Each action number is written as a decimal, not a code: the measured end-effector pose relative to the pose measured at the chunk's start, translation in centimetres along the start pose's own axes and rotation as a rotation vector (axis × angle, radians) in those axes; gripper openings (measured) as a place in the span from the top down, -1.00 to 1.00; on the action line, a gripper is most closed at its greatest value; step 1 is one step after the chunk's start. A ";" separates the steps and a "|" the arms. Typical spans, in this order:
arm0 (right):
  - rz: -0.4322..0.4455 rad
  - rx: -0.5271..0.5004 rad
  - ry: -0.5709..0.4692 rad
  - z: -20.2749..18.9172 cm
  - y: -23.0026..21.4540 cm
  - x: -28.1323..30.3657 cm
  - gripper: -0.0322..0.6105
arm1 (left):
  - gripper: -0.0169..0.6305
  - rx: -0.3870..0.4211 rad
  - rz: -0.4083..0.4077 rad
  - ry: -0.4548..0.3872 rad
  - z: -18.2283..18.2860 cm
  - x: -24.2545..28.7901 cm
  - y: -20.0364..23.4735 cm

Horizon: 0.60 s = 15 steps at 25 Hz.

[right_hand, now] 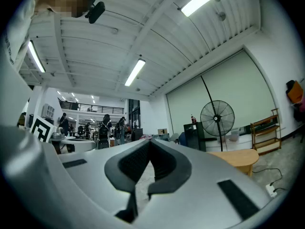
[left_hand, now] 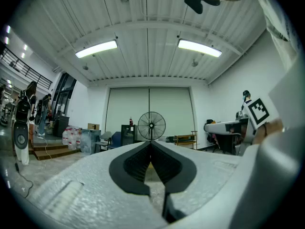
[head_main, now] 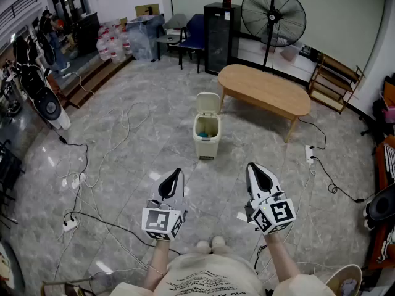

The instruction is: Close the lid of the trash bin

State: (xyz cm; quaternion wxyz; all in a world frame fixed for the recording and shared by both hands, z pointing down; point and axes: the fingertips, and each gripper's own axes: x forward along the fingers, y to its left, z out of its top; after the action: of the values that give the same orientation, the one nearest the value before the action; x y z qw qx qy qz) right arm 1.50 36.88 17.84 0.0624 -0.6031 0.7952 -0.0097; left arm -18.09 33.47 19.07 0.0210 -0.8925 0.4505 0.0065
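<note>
A cream trash bin [head_main: 207, 137] stands on the grey marble floor, straight ahead of me and in front of the wooden table. Its lid [head_main: 208, 102] is raised upright at the back, and something blue-green lies inside. My left gripper [head_main: 179, 172] [left_hand: 151, 143] is held level and well short of the bin, its jaws shut with nothing between them. At the same distance to the right, my right gripper [head_main: 250, 165] [right_hand: 150, 141] is also shut and empty. Neither gripper view shows the bin.
An oval wooden table [head_main: 265, 91] [right_hand: 238, 159] stands behind the bin, to its right. A standing fan [head_main: 273, 16] [left_hand: 151, 126], a black cabinet [head_main: 221, 29] and chairs [head_main: 185, 36] line the far wall. Cables [head_main: 105, 159] trail over the floor on the left. A power strip [head_main: 310, 153] lies on the right.
</note>
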 end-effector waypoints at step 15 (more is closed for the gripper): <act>0.063 0.008 0.000 -0.6 -2.5 0.0 0.89 | 0.88 -0.006 0.025 0.007 -0.5 1.3 -1.6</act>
State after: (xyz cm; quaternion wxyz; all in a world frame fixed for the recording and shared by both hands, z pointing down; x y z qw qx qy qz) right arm 3.84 36.17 18.62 0.0651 -0.5774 0.8138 -0.0111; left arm -16.03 33.31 19.55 0.0167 -0.8868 0.4618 0.0048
